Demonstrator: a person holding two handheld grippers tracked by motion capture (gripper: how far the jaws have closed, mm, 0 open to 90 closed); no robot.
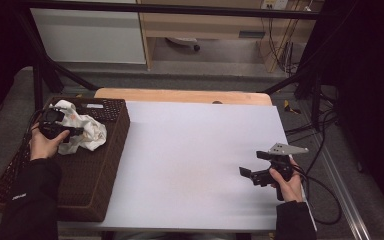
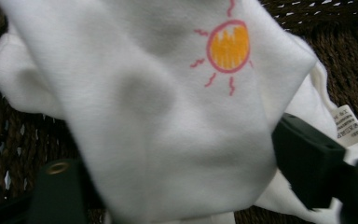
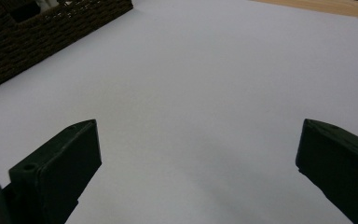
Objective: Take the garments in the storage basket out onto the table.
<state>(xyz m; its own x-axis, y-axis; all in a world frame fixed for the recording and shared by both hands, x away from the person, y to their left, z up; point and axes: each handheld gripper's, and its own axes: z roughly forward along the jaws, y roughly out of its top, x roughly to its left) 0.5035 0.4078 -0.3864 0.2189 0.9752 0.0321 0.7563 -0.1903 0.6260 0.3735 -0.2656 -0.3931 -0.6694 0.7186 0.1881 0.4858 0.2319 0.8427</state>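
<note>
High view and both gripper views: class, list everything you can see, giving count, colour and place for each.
Cloth: one, white with an orange sun print, in the basket, between the left jaws.
Basket: one, dark brown wicker, left side of the table.
Table: one, white top, centre.
Left gripper: one, black, over the basket, jaws around the cloth.
Right gripper: one, black, above the table's right side, jaws open, nothing between them.

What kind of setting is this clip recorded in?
Probably a lab or workshop recording station, not a home. A black frame surrounds the table, which has a plain white cover, loose cables trail over the floor, and a wicker basket with a white garment sits staged at the left.
</note>
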